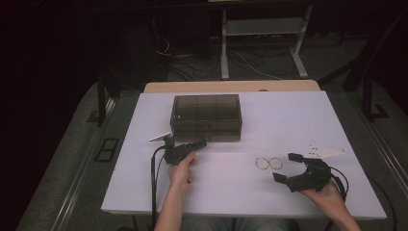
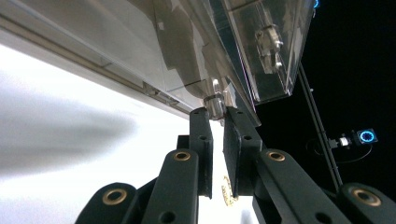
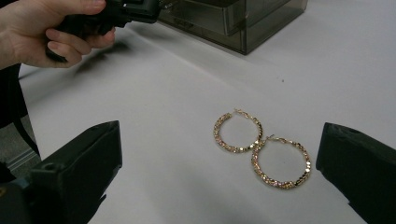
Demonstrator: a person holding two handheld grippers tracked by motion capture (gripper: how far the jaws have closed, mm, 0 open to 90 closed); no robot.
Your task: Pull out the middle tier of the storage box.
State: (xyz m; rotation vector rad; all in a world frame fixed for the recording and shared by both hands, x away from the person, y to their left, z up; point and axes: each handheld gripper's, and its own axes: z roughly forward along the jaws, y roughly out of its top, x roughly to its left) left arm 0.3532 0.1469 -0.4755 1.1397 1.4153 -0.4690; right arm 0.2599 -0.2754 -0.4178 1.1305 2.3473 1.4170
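On the white table [image 1: 298, 125] stands a smoky transparent drawer box [image 1: 206, 117], at about 12 o'clock from the person's left hand [image 1: 182, 169]. The left gripper [image 1: 202, 142] points at the box's front lower edge, toward 1 o'clock from the hand. In the left gripper view its jaws stand narrow, nearly together, and their tips pinch a small clear knob [image 2: 215, 101] on the box front; the knob sits right between the two tips, touching both.

The right gripper [image 1: 287, 167] rests low at the table's right side, held by the right hand [image 1: 329, 195], with its jaws spread wide and nothing between the pads. A pair of gold hoop earrings [image 1: 269, 163] lies flat on the table at about 10 o'clock from that gripper, just beyond its tips. In the right gripper view the two hoops [image 3: 261, 147] touch each other and lie ahead of the gap between the jaws, nearer the right-hand jaw, clear of both.
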